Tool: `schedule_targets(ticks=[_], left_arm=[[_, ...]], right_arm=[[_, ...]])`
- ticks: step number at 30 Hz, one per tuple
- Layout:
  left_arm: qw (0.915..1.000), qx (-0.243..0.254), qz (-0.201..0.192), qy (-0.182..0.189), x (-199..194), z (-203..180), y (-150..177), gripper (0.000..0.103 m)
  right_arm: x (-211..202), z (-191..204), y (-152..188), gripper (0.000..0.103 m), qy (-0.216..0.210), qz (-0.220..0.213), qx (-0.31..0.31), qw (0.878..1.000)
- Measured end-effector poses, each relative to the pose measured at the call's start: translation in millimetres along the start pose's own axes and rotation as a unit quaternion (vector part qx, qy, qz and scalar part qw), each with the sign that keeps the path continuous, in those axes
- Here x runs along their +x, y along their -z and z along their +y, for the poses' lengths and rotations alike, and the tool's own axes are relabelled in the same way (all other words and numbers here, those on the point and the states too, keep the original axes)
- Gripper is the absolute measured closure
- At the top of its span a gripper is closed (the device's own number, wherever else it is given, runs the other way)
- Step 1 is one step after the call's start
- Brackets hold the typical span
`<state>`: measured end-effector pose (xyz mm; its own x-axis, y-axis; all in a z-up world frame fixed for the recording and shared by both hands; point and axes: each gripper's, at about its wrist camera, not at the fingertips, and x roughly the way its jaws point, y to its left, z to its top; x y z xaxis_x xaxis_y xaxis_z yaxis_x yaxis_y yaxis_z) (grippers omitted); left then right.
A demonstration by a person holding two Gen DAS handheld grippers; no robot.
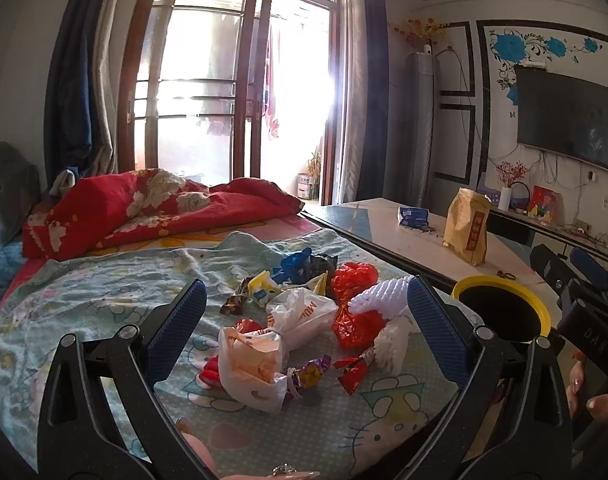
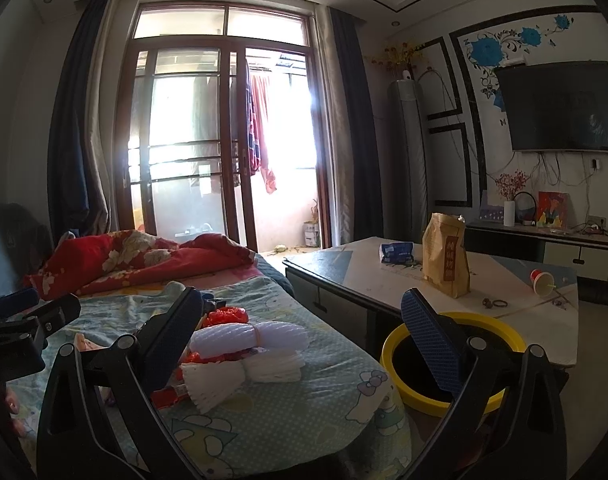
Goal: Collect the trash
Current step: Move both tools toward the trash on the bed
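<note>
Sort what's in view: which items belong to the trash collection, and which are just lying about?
Job:
- wrappers and plastic bags piled on the bedsheet
- white foam netting
- yellow-rimmed bin beside the bed
- left gripper and right gripper, both open

Lying about:
- red quilt
- brown paper bag standing on the table
- blue packet
- tipped red cup

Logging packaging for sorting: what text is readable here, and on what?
"DAS": right gripper, on its body.
"Mu...", partial: white plastic bag.
Red label on the brown bag: characters too blurred to read.
Blue packet: print too small.
</note>
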<state>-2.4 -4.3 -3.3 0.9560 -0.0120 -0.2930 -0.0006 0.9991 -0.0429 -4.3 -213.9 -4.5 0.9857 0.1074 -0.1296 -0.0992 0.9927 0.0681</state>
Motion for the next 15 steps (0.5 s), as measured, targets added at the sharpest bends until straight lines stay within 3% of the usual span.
schedule_targets(ticks=[15], left_arm=[[0.9992,-0.025,0.031,0.003,19,17,1,0.011]], right_arm=[[28,26,-3,0.006,-0.086,0.06,-0.051,0.993]])
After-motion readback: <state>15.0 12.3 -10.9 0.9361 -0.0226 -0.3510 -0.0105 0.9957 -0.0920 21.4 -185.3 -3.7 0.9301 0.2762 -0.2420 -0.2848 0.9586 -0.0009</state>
